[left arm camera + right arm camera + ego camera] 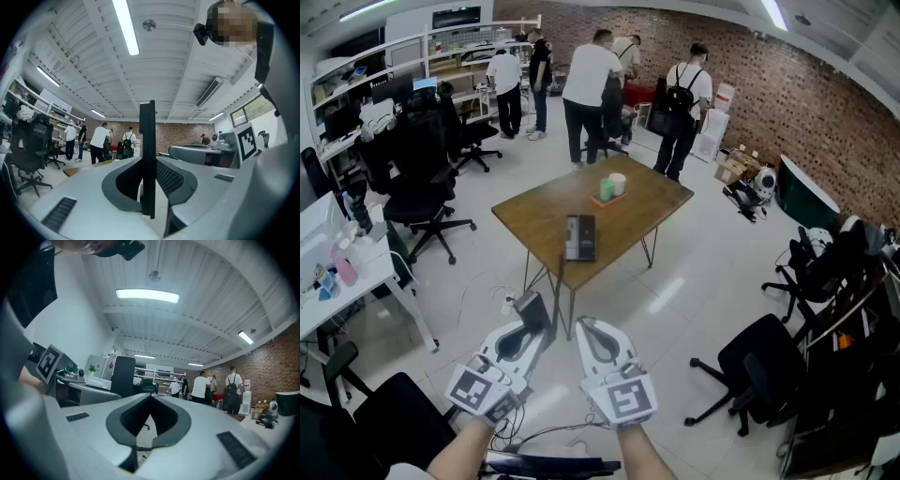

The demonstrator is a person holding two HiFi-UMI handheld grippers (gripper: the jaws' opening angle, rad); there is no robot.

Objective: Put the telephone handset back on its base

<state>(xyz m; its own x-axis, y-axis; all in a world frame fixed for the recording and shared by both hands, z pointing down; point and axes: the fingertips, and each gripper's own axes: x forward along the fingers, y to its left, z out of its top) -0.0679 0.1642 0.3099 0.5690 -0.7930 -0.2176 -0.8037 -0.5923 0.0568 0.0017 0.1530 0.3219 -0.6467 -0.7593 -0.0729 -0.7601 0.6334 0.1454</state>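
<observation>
The black telephone base [579, 237] lies on the near part of a wooden table [628, 211] ahead of me. My left gripper [532, 326] hangs low before the table's near corner and is shut on the black handset [531, 307]; a dark cord [562, 277] runs up from it toward the table. Seen from the left gripper view, the handset [146, 140] is a thin black slab standing edge-on between the jaws of the left gripper [149, 186]. Beside it, my right gripper [584, 328] is shut, its jaws meeting on nothing in the right gripper view [149, 401].
A green cup [607, 189] and a white cup [618, 183] stand on an orange tray at the table's far side. Black office chairs [422, 192] [759, 366] flank the table. Several people [586, 89] stand by the brick wall. A white desk [337, 281] is on the left.
</observation>
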